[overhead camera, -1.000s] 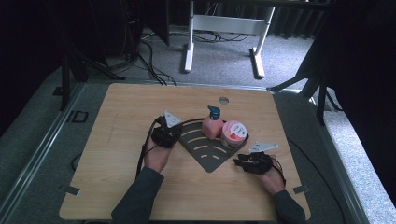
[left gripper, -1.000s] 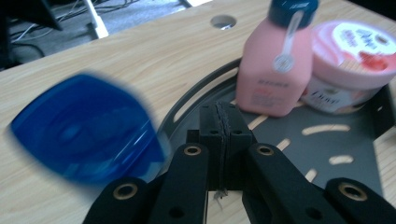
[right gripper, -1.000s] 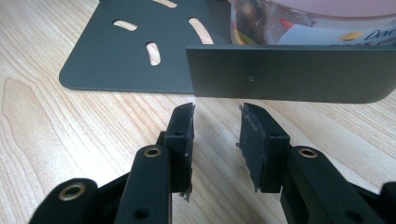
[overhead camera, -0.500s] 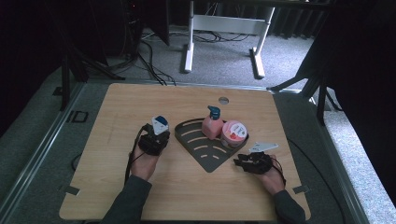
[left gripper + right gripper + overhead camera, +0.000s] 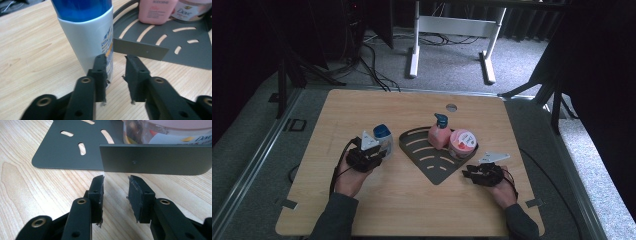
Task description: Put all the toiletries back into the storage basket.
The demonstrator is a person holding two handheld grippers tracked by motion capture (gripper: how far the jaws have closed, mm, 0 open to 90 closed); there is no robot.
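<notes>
A white bottle with a blue cap (image 5: 383, 137) (image 5: 87, 37) stands upright on the wooden table, just left of the dark fan-shaped tray (image 5: 432, 167) (image 5: 190, 55) (image 5: 57, 147). My left gripper (image 5: 378, 153) (image 5: 115, 62) sits right behind the bottle. Its jaws have just been opening, and nothing lies between the pads; the bottle stands ahead and to their left. A pink pump bottle (image 5: 439, 134) (image 5: 157, 11) and a pink-lidded jar (image 5: 462, 142) (image 5: 170, 132) stand in the tray. My right gripper (image 5: 469, 172) (image 5: 116, 183) rests open, facing the tray's right wall, holding nothing.
A round hole (image 5: 451, 107) is set in the tabletop near the far edge. Beyond the table stand white desk legs (image 5: 414, 47) on grey carpet with cables. Bare wood lies in front of the tray and at the table's left.
My left hand has moved left from the tray's edge. The blue-capped bottle came into sight by it and now stands on the table. The right hand has kept still.
</notes>
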